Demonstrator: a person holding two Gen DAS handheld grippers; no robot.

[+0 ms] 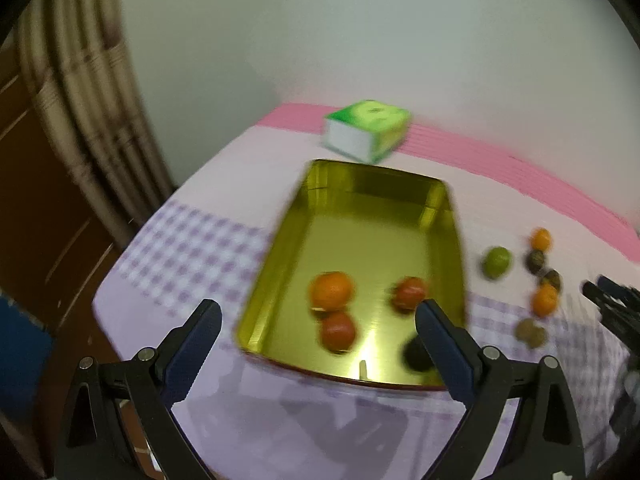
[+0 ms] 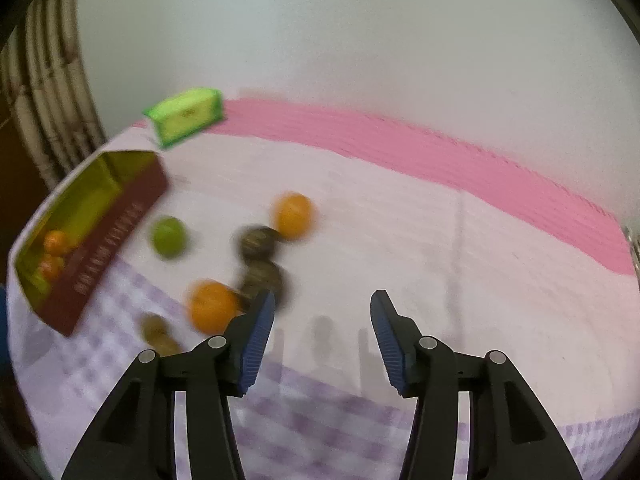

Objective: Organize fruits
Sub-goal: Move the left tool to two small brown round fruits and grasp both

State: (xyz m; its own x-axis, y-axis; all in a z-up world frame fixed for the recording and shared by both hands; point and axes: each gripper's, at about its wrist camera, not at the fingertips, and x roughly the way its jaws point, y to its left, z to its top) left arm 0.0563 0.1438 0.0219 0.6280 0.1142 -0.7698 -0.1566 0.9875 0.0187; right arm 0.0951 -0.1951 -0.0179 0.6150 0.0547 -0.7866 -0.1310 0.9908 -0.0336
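Blue-padded and black-framed, the left gripper (image 1: 318, 320) fills the bottom of the left wrist view with its jaws spread wide and nothing between the pads. Behind the gap sits a gold tin tray (image 1: 288, 220) on the counter (image 1: 192, 240), which wears a purple checked cloth with a pink band along the far edge. Inside the tray lie an orange (image 1: 331, 291), two red fruits (image 1: 338, 332) (image 1: 408, 293) and a dark fruit (image 1: 414, 354) half hidden behind the right-hand finger. To the right of the tray, on the cloth, are a green fruit (image 1: 497, 261), two more oranges, two dark fruits and a brownish one, all blurred. A green box (image 1: 366, 130) stands beyond the tray, in the upper middle.

Seen from the right wrist view, the right gripper (image 2: 322, 306) has its jaws partly apart and empty, only bare cloth showing between them. The loose fruits lie left of and above its left finger: the nearest orange (image 2: 212, 306) sits just beside the finger's tip, though blur hides whether they touch. The tray appears at the left edge, red-sided.
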